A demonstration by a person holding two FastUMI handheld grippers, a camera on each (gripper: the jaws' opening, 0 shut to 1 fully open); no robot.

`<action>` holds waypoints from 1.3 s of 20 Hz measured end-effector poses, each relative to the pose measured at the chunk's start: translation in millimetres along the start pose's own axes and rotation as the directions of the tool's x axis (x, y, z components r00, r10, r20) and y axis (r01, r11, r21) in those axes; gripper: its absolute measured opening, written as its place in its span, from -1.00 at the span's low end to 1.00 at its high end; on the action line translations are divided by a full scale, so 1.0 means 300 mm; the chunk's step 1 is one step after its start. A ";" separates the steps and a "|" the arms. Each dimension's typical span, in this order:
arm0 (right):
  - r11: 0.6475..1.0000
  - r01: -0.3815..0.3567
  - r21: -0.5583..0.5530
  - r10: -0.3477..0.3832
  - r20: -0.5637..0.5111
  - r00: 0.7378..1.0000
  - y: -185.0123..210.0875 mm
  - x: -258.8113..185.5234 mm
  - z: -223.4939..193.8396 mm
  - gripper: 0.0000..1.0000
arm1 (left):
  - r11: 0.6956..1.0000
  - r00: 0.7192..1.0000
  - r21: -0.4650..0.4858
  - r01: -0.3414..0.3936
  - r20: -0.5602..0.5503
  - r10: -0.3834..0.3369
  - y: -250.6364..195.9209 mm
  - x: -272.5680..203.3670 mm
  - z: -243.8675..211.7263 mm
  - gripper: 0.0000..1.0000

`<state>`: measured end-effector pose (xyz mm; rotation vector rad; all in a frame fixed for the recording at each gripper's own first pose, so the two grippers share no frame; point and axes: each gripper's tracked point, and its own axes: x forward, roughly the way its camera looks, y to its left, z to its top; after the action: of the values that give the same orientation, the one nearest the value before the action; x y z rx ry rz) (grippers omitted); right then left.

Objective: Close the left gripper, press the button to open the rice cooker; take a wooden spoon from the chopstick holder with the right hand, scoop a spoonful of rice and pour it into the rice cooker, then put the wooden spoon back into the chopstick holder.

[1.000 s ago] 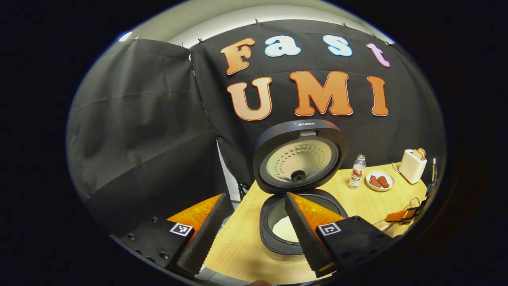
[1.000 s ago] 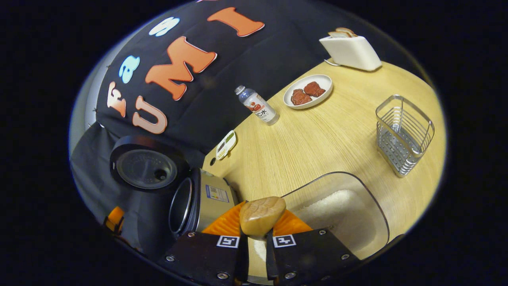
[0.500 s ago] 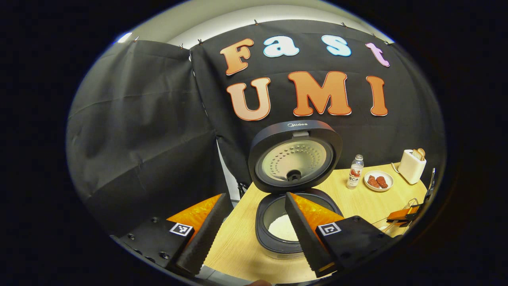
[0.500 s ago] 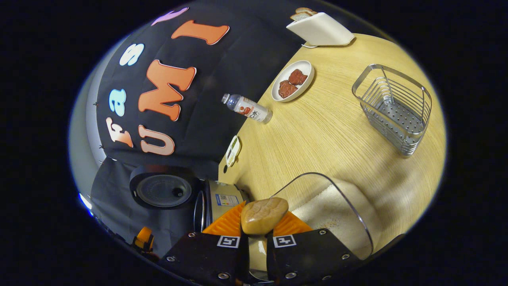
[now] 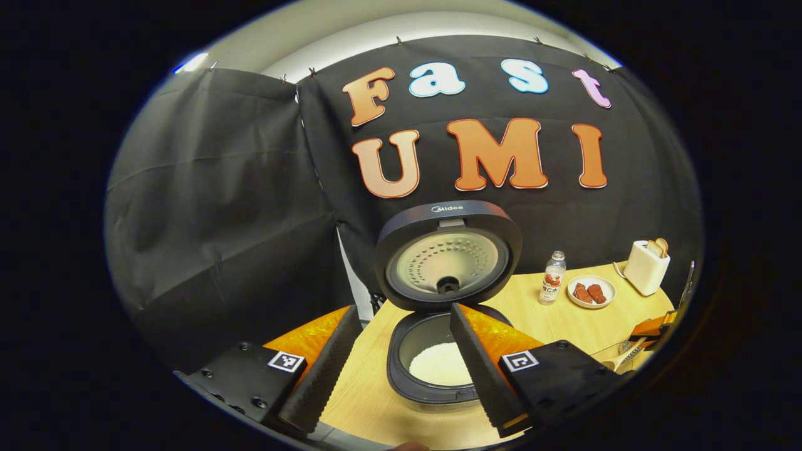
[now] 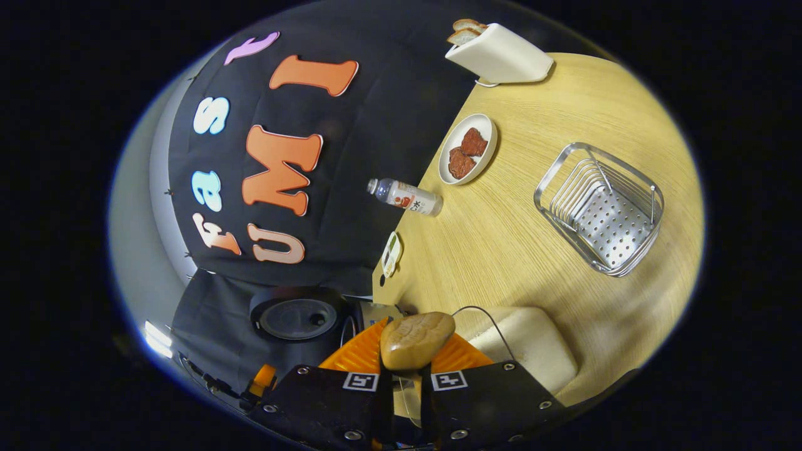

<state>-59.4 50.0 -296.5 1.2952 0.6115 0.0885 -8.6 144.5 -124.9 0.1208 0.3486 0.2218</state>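
Since the rice cooker (image 5: 438, 351) sits open with rice inside, the left gripper (image 5: 401, 369) idles, fingers spread. Right gripper (image 6: 406, 369) clamps the wooden spoon (image 6: 416, 338), probably headed for the chopstick holder (image 6: 598, 210).

The left gripper (image 5: 395, 369) hangs with its jaws wide apart above the near end of the bench (image 5: 369, 401). Between them stands the rice cooker (image 5: 432, 369), lid (image 5: 448, 254) upright and white rice (image 5: 435, 364) in the pot. Farther right stand a bottle (image 5: 551, 279), a plate (image 5: 591, 292) and a toaster (image 5: 644, 267).
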 end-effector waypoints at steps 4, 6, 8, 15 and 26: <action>0.988 -0.111 0.109 0.112 -0.004 0.994 0.088 -0.037 0.042 -0.67 | 0.999 1.000 -0.023 -0.024 0.008 0.024 0.013 -0.028 0.005 1.00; 0.978 -0.144 0.153 0.146 -0.002 0.989 0.119 -0.032 0.064 -0.67 | 0.998 0.999 -0.032 -0.051 0.015 0.051 0.039 -0.042 0.008 1.00; 0.967 -0.172 0.186 0.177 -0.009 0.984 0.171 -0.013 0.076 -0.67 | 0.996 0.997 -0.043 -0.080 0.016 0.081 0.078 -0.068 0.004 1.00; 0.943 -0.265 0.203 0.282 -0.059 0.958 0.413 0.094 0.043 -0.67 | 0.978 0.982 -0.091 -0.187 0.014 0.189 0.225 -0.128 -0.011 0.98; 0.935 -0.297 0.195 0.331 -0.174 0.927 0.686 0.406 -0.150 -0.67 | 0.943 0.952 -0.137 -0.303 -0.002 0.305 0.450 -0.183 -0.071 0.94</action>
<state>77.4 197.4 -159.7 1.5523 0.5882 0.4499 -92.6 264.0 -106.2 0.0416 0.2935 0.5497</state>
